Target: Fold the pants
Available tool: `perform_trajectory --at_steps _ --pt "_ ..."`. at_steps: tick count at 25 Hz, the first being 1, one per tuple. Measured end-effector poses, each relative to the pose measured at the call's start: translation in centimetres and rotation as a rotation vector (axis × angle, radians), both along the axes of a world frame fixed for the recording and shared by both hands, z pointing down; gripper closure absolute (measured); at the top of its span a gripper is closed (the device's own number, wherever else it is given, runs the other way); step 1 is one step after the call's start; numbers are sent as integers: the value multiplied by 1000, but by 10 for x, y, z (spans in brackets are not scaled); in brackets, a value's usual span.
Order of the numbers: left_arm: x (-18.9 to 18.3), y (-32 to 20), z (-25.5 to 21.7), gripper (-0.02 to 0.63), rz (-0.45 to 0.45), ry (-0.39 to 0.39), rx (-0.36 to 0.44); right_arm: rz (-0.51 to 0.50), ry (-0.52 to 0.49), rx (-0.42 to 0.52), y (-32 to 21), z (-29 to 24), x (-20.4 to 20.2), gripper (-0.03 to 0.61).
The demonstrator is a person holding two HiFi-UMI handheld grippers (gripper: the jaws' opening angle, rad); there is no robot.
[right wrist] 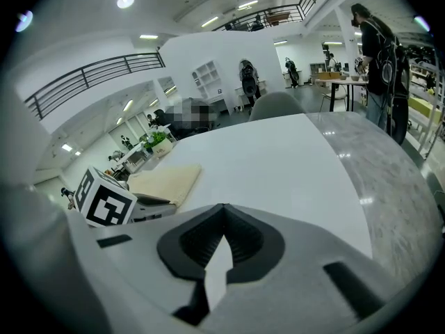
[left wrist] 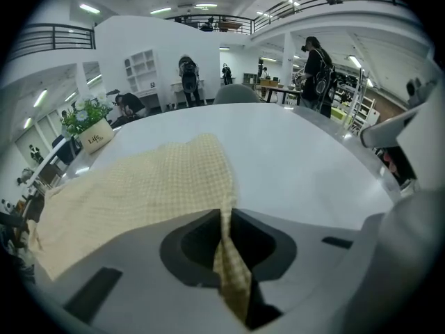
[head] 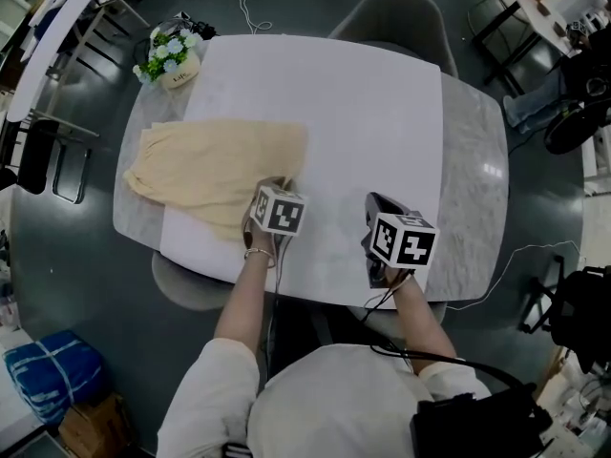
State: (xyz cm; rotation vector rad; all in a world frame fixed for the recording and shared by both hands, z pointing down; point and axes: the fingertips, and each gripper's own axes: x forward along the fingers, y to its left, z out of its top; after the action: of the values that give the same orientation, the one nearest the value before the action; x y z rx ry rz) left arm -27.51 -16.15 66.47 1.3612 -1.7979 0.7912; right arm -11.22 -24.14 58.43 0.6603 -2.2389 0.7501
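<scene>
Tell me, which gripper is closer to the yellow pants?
Left. The left gripper pinches the edge of the pants between its jaws. The right gripper is off to the side over the white table, not touching them.

Marble table (head: 468, 160) on dark grey floor (head: 57, 284); grey chair (head: 396, 12) beyond, balcony railing (right wrist: 97, 72) overhead

Both forearms reach forward, grippers angled downward. The left gripper (left wrist: 224, 213) is clamped on a fold of the pants (left wrist: 139, 186). The right gripper (right wrist: 224, 207), to its right, has its jaws together, empty.
</scene>
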Motion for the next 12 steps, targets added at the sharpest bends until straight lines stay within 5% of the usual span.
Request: perform_trajectory --at_steps 12 --pt "-22 19 -42 578 -38 127 114 -15 -6 33 26 -21 -35 586"
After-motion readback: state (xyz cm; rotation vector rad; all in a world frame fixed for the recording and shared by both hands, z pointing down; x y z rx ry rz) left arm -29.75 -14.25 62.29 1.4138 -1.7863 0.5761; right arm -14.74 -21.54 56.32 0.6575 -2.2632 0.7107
